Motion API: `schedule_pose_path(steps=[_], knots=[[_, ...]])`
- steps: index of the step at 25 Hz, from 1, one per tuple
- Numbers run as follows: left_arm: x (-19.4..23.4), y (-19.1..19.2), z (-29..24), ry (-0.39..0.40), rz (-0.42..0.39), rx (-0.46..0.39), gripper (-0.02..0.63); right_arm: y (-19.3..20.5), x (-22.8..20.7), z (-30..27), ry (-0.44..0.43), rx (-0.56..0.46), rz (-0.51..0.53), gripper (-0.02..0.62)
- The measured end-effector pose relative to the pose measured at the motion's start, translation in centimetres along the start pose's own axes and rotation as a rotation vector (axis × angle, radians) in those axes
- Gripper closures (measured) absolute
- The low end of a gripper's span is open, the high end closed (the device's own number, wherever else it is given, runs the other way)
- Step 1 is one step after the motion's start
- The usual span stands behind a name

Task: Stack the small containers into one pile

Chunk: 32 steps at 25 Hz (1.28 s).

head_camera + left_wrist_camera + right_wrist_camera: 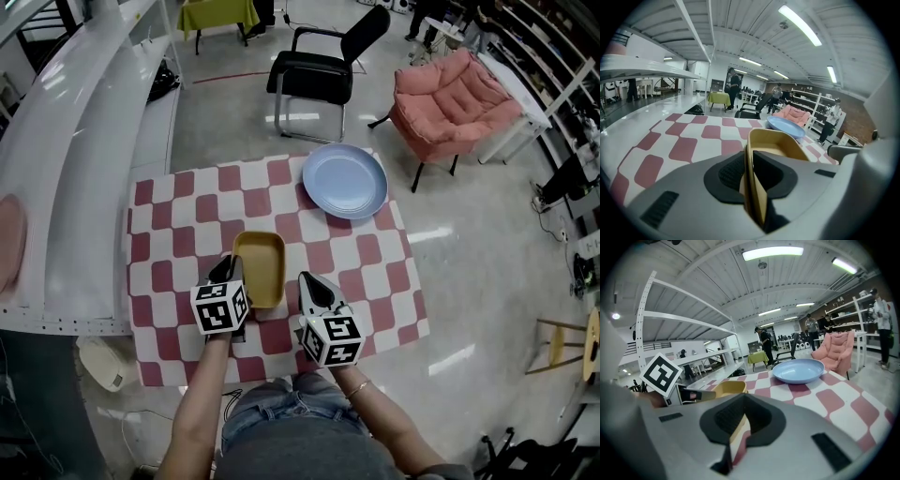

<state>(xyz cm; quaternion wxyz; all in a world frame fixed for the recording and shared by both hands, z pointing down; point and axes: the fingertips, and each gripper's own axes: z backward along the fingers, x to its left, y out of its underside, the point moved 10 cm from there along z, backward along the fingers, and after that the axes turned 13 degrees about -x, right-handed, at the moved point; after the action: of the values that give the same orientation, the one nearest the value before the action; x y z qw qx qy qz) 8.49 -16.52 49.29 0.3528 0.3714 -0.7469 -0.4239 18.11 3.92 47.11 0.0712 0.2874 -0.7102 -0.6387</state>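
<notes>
Finding: the container (260, 267) sits at the middle of the checkered cloth (178, 234), open side up. Its long axis runs 12 to 6 o'clock, one short end toward you. Only one container is visible. The wall in your grip shows what may be a doubled edge, but whether a second one is nested inside cannot be told.

Left gripper (234, 262): at the container's 7 o'clock corner, jaws astride the left wall. Both pads (729, 173) look to touch that wall, one inside and one outside. How firmly they bite cannot be judged.

Right gripper (310, 279): at the container's 5 o'clock, just beside it and not touching. Its fingertips are together with nothing between them.

Risks noted:
- You hold a thin wall at one near corner only. If you lift from there, the 12 o'clock end will likely sag and the container will pivot in the pads or slip out.
- A light grip makes that worse; any roll of your wrist would twist the wall free.
- Dragging instead of lifting could ruck the cloth and skew the long axis.
- Your closed right gripper is close enough to knock the right wall if it drifts toward 9 o'clock.
- The plate (344, 181) at 1 o'clock stands well apart and is a lesser concern.
</notes>
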Motion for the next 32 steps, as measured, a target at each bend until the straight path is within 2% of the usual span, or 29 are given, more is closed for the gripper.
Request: schedule_pose_path(steps=[2,17,27,32], knots=[[0.1,0.1,0.3,0.001,0.008,-0.005,0.528,-0.2,0.1,0.2,-0.003,-0.006,0.003,0.584],[0.2,-1.8,5.3,0.03,-0.012,-0.17,0.528,-1.7,2.6,2.1,-0.042,-0.078,0.029,0.584],[0.0,-1.9,9.7,0.053,-0.019,-0.276,0.561,-2.4,4.5,4.6,-0.053,-0.127,0.04,0.586],[-0.3,-1.4,11.8,0.069,-0.049,-0.295,0.572,-2.4,5.4,6.0,-0.068,-0.149,0.044,0.586]])
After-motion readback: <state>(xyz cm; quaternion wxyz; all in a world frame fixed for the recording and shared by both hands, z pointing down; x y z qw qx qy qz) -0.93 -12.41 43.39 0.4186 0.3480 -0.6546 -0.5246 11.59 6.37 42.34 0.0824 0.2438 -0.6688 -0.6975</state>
